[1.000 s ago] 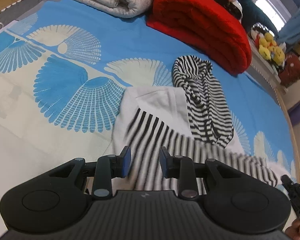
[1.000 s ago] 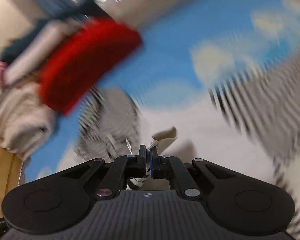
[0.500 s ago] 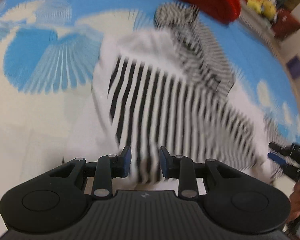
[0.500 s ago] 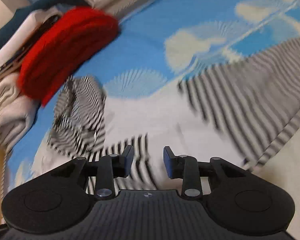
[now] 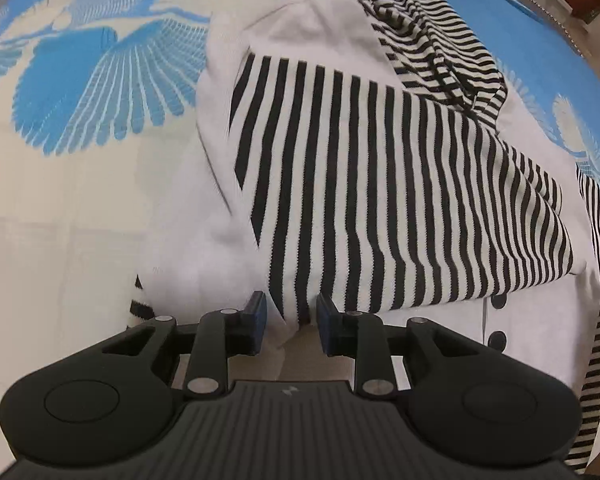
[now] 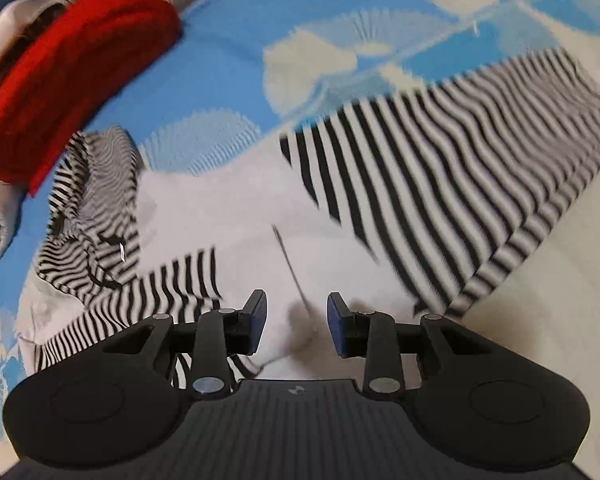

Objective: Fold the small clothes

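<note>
a: bedding first. blue sheet with white fan-shaped prints, cream toward the near side. folded red blanket at 10 o'clock in the right wrist view, pale folded bedding at its left edge.

b: task item?

a: white garment with a black-and-white striped panel, spread flat on the sheet, filling the centre of the left wrist view. a second, finer-striped garment lies crumpled at its 1 o'clock corner, overlapping it.

b: left gripper?

a: jaws apart. the near edge of the striped panel sits between the blue pads; pads not pressed on it. contact with the cloth cannot be told.

b: right gripper?

a: jaws apart, wider gap. white cloth and a thin grey seam line run between the fingers toward 12 o'clock. this frame is motion-blurred, so touching or just above is unclear.

b: layout from the right?

a: striped panel at 2 o'clock, finer-striped garment at 9 o'clock.
</note>
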`<state>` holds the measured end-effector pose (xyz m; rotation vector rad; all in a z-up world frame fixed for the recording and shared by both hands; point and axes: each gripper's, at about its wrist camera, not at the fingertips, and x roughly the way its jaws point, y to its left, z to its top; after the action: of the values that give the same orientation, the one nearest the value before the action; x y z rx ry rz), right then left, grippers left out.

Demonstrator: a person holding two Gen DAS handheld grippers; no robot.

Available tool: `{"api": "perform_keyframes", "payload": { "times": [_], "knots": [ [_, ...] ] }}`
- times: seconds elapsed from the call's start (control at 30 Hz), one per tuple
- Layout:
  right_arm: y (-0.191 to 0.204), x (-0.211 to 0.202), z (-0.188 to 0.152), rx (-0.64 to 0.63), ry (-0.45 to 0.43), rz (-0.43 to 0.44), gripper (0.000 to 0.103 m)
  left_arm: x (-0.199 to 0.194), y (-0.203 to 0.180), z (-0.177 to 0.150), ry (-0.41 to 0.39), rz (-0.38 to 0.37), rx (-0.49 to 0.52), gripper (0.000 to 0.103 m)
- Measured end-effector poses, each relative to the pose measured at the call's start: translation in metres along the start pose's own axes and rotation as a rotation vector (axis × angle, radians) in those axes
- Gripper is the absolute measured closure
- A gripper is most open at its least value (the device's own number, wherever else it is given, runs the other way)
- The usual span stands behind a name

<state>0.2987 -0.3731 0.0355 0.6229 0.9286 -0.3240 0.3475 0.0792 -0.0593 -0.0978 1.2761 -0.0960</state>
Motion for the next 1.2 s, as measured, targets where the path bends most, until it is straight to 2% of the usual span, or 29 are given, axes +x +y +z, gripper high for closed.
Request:
{"api": "perform_keyframes", "payload": {
  "times": [0.13,0.2,0.23,0.37,0.6,0.73,0.93,1.03,1.2],
  "knots": [
    [-0.018,-0.025,0.017,-0.020,-0.067,0.011,0.068,-0.038,-0.010,0.007,-0.127,-0.027,0.015,0.067],
    [-0.021,-0.032,0.026,-0.036,-0.108,0.007,0.068,-0.062,-0.021,0.009,-0.196,-0.046,0.032,0.056],
    [-0.026,-0.039,0.031,-0.044,-0.130,0.005,0.068,-0.071,-0.028,0.010,-0.226,-0.055,0.044,0.053],
    [-0.048,-0.058,0.049,-0.053,-0.187,-0.008,0.068,-0.094,-0.054,0.009,-0.299,-0.084,0.105,0.043],
    [-0.111,-0.088,0.087,0.007,-0.276,-0.041,0.067,-0.090,-0.070,0.006,-0.280,-0.084,0.136,0.043],
    [-0.161,-0.100,0.108,0.056,-0.339,-0.105,0.065,-0.088,-0.068,0.008,-0.283,-0.091,0.131,0.043],
    [-0.228,-0.080,0.115,0.218,-0.295,-0.142,0.064,-0.086,-0.065,0.012,-0.271,-0.104,0.110,0.043],
    [-0.249,-0.062,0.110,0.270,-0.264,-0.163,0.064,-0.085,-0.066,0.013,-0.270,-0.104,0.112,0.043],
    [-0.270,-0.042,0.106,0.351,-0.227,-0.143,0.064,-0.081,-0.068,0.013,-0.262,-0.102,0.109,0.043]
  ]
}}
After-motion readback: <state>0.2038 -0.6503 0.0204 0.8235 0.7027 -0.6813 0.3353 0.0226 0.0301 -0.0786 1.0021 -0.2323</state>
